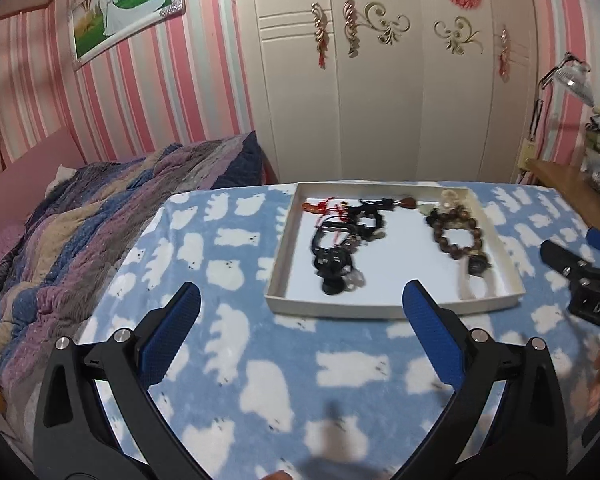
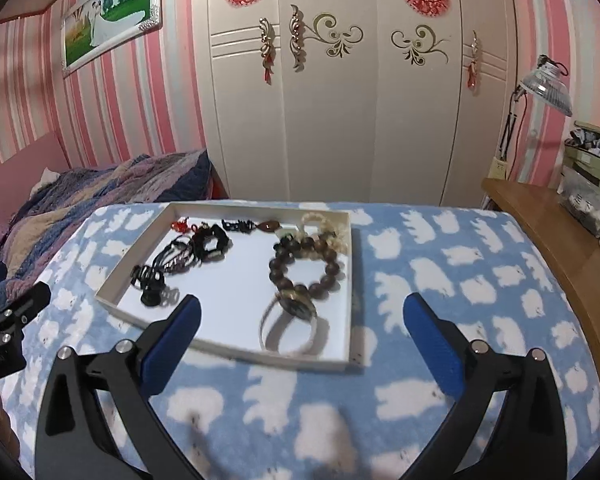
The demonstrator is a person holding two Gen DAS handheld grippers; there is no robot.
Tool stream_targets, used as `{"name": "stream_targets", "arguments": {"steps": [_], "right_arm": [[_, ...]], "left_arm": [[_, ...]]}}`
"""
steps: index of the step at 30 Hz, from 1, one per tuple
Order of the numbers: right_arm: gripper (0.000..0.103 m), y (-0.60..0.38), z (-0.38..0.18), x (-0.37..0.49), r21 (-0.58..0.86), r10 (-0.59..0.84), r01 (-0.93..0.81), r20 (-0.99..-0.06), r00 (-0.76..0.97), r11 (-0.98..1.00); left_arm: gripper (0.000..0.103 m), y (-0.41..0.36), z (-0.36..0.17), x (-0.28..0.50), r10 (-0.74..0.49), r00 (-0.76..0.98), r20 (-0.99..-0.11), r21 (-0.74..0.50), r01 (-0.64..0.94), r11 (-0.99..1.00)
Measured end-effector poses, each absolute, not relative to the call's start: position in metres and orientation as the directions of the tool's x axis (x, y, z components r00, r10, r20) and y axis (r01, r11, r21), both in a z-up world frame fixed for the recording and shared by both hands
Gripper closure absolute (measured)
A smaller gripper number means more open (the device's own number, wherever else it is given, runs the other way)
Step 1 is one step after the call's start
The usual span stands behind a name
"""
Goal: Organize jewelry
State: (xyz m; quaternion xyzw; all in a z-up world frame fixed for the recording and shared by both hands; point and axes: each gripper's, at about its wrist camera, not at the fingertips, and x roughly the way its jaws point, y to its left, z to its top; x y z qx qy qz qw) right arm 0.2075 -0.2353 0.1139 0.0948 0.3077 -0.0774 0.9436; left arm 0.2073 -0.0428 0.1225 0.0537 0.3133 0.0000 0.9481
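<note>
Hard to see: I find the black cords (image 1: 336, 252) in the tray's left half blurred into a tangle, so I cannot count separate pieces; the pale bracelet (image 2: 326, 230) at the far right corner is partly covered by the brown bead bracelet (image 2: 306, 266)
Cut off: my right tongs (image 1: 580, 272) show only as a black and blue sliver at the left view's right edge
Tray: a shallow white tray (image 1: 392, 307) lies on the blue blanket with white bears (image 1: 236, 240), holding all the jewelry I can see
Tray contents: brown beads right of centre, a white bangle (image 2: 290, 330) by the near wall, red knotted cord (image 2: 182, 226) along the far wall
Open room: I see bare blanket on every side of the tray; a wooden desk (image 2: 540, 216) borders the right, a striped quilt (image 1: 80, 232) the left
Left tongs (image 1: 300, 304): spread wide, holding nothing, just short of the tray's near wall
Right tongs (image 2: 300, 316): spread wide, empty, its left pad (image 2: 176, 336) overlapping the tray's near wall in view
</note>
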Motion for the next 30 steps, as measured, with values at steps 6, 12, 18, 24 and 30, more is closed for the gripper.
{"name": "stream_targets", "arguments": {"steps": [6, 12, 18, 24, 30], "right_arm": [[0.002, -0.237, 0.099, 0.163, 0.166, -0.075, 0.213, -0.595, 0.800, 0.963], [0.002, -0.234, 0.084, 0.134, 0.181, -0.075, 0.212, -0.564, 0.823, 0.960], [0.002, -0.224, 0.092, 0.122, 0.141, -0.125, 0.217, -0.482, 0.867, 0.966], [0.002, -0.220, 0.091, 0.118, 0.123, -0.151, 0.229, -0.452, 0.879, 0.965], [0.002, -0.222, 0.080, 0.125, 0.139, -0.136, 0.228, -0.478, 0.868, 0.964]], "left_arm": [[0.003, -0.057, 0.115, 0.161, -0.006, 0.821, -0.571, 0.063, 0.051, 0.997], [0.003, -0.044, 0.099, 0.133, -0.019, 0.839, -0.544, 0.000, 0.023, 1.000], [0.003, -0.036, 0.093, 0.126, 0.012, 0.863, -0.506, 0.008, -0.009, 1.000], [0.003, -0.042, 0.081, 0.132, -0.010, 0.849, -0.527, 0.023, 0.026, 0.999], [0.003, -0.046, 0.076, 0.130, 0.011, 0.854, -0.521, 0.056, 0.021, 0.998]]}}
